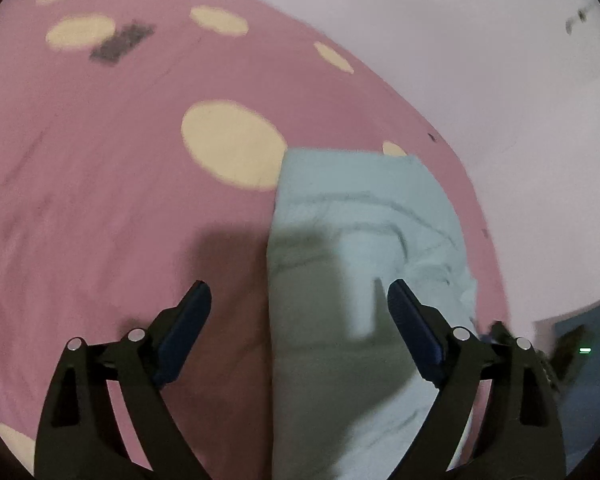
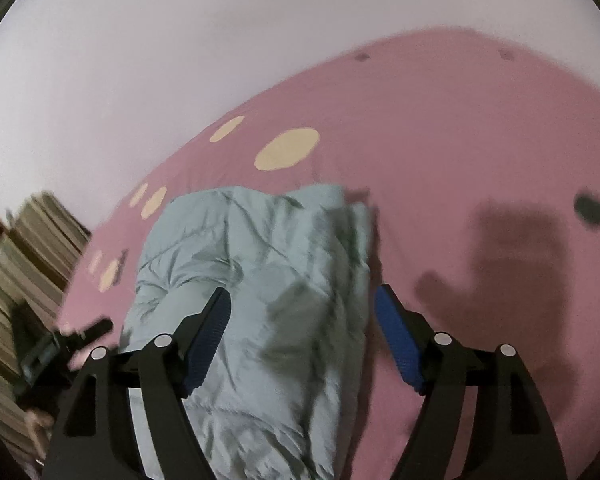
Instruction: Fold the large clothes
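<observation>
Hovering with its jaws spread wide and nothing pinched between them, the left gripper (image 1: 298, 296) looks down on the long left edge of the pale blue garment (image 1: 364, 216), which runs from six o'clock up to about one o'clock in its view. Its right finger hangs over the cloth, its left finger over bare pink sheet (image 1: 100, 160).

The right gripper (image 2: 302, 300) is likewise spread and empty; its pads (image 2: 398, 344) touch nothing that I can see. Below it the same garment (image 2: 256, 264) lies as a narrow, crumpled bundle, running from six o'clock toward twelve, with its right edge falling just inside the right finger. At nine o'clock in this view a dark blurred shape, likely the other gripper, shows beside a stack of striped material (image 2: 24, 264); I cannot tell more.

The garment lies folded lengthwise on the bed, near the edge by the pale wall (image 1: 460, 40). Judging from this, another fold is probably due.

The risks: the top layer is wrinkled and loose, so a pinch may catch only one layer and drag the fold open. A grip taken too low could also snag the sheet. Both views are blurred, so edges are hard to place.
</observation>
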